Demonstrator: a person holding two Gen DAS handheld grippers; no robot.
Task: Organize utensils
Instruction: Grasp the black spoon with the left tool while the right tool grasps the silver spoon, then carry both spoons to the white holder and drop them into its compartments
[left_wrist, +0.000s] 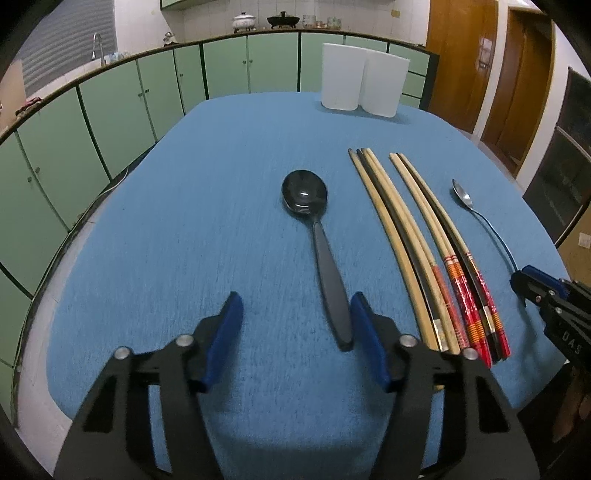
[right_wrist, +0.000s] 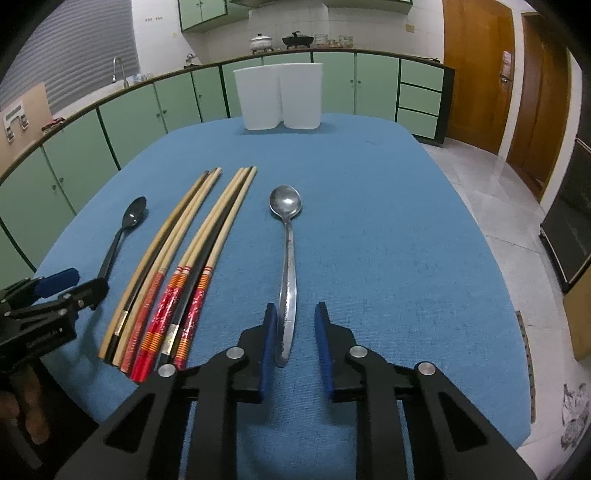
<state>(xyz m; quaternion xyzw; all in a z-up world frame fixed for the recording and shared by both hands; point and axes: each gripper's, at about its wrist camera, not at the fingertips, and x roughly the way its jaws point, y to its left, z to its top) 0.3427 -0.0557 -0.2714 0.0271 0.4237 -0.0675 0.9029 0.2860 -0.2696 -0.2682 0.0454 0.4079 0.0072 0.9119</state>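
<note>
A black spoon (left_wrist: 325, 258) lies on the blue table (left_wrist: 221, 221), bowl away from me. My left gripper (left_wrist: 295, 314) is open, and the spoon's handle end lies between its fingers, close to the right one. A silver spoon (right_wrist: 288, 266) lies on the table (right_wrist: 388, 240); my right gripper (right_wrist: 295, 325) is open around its handle end, left finger touching or nearly so. Several chopsticks (left_wrist: 424, 251) lie in two bundles between the spoons; they also show in the right wrist view (right_wrist: 184, 266). The black spoon (right_wrist: 122, 236) and left gripper (right_wrist: 70, 284) show in the right wrist view, the silver spoon (left_wrist: 480, 218) and right gripper (left_wrist: 532, 284) in the left.
A white two-compartment holder (left_wrist: 362, 81) stands at the table's far edge; it also shows in the right wrist view (right_wrist: 280, 96). Green cabinets (left_wrist: 110, 110) with a counter curve behind and to the left. Wooden doors (right_wrist: 480, 66) and tiled floor (right_wrist: 498, 206) lie to the right.
</note>
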